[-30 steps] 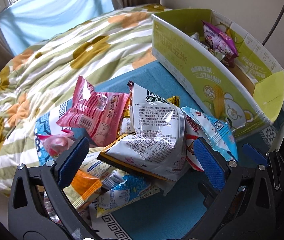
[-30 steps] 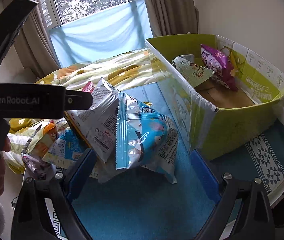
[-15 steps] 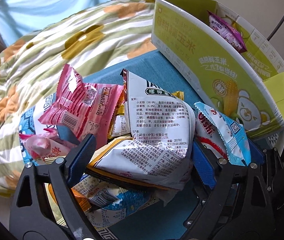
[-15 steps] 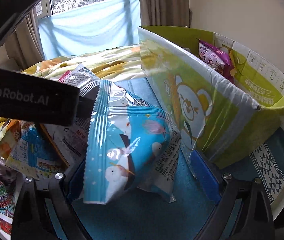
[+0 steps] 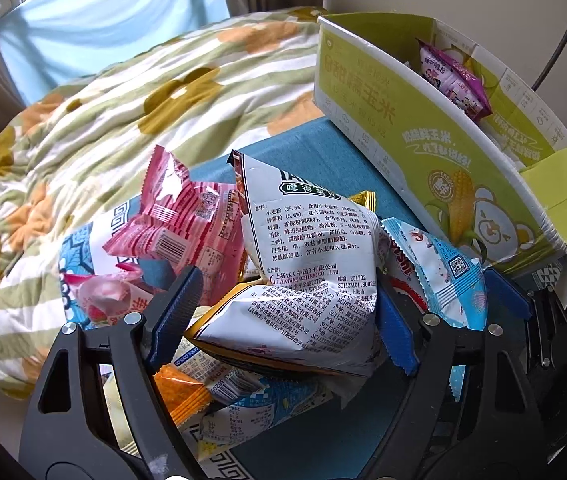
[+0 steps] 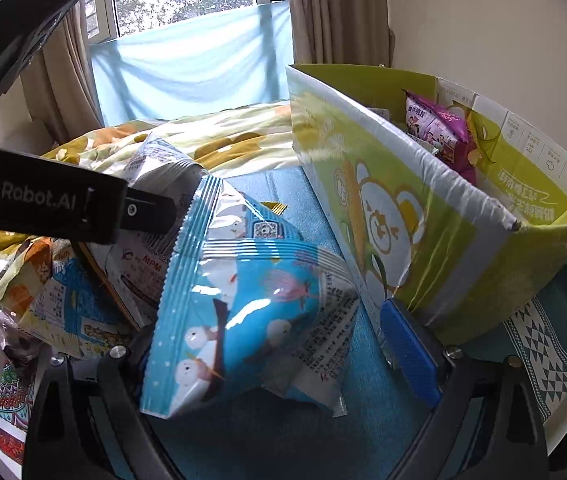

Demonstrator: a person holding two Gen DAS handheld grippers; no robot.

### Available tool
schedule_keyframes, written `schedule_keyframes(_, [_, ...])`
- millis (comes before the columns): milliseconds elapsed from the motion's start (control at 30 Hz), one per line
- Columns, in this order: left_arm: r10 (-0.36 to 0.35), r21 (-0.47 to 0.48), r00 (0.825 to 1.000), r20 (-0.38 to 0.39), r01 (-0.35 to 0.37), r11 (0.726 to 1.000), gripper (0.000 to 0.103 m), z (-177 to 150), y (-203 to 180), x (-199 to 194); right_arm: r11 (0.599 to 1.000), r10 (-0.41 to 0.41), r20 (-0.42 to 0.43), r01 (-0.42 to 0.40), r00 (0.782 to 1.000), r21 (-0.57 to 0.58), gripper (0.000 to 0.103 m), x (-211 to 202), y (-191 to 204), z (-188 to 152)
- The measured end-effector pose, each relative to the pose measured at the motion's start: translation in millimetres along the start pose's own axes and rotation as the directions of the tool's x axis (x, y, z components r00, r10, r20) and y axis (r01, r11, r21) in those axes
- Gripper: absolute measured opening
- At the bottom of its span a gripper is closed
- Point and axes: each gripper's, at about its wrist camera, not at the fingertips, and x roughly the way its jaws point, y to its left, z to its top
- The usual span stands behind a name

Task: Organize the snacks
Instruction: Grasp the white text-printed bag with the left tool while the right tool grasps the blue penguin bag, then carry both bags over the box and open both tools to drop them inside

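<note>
A pile of snack bags lies on the blue cloth. My left gripper (image 5: 283, 320) has its blue pads on both sides of a white bag with black print (image 5: 307, 276); the jaws press its sides. My right gripper (image 6: 283, 344) is open around a blue snowman bag (image 6: 243, 312), which also shows in the left wrist view (image 5: 439, 276). A green cardboard box (image 6: 415, 232) stands to the right and holds a purple snack pack (image 6: 439, 128). The same box (image 5: 435, 152) shows in the left wrist view.
A pink bag (image 5: 187, 224) and orange and blue bags (image 5: 219, 396) lie left of the white bag. A flowered quilt (image 5: 103, 120) covers the bed behind. The left gripper's black body (image 6: 43, 204) crosses the right wrist view. A window with curtains (image 6: 187, 48) is at the back.
My left gripper has moved forward and closed its pads onto the white printed bag. My right gripper has moved in until the blue snowman bag sits between its fingers.
</note>
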Motion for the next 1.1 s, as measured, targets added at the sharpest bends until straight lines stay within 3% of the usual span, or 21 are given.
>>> schedule_keyframes(267, [0.026,0.014,1.0,0.003,-0.026,1.0,0.08,0.9,-2.9,-2.0,1.0,0.031,-0.022,-0.031,0.999,0.003,0.091,11.4,4.2,5.0])
schedule_keyframes(433, [0.031,0.01,1.0,0.004,-0.031,0.999,0.08,1.7,-3.5,-2.0,1.0,0.018,-0.028,-0.019,0.999,-0.017,0.07,12.5,3.4,12.1])
schedule_keyframes(600, [0.03,-0.003,0.999,0.018,-0.03,1.0,0.08,0.7,-1.8,-11.7,1.0,0.027,-0.032,-0.028,0.999,-0.013,0.062,5.1,0.6,15.6])
schedule_keyframes(833, [0.046,-0.057,0.998,0.054,-0.043,0.997,0.08,-6.2,8.7,-38.1,0.997,0.071,-0.025,-0.071,0.997,0.006,0.062,-15.7,-0.9,30.7])
schedule_keyframes(1100, [0.089,-0.132,0.987,0.131,-0.072,0.989,0.08,-15.5,19.8,-96.9,0.994,0.112,0.028,-0.112,0.993,-0.001,0.062,-62.9,0.3,53.8])
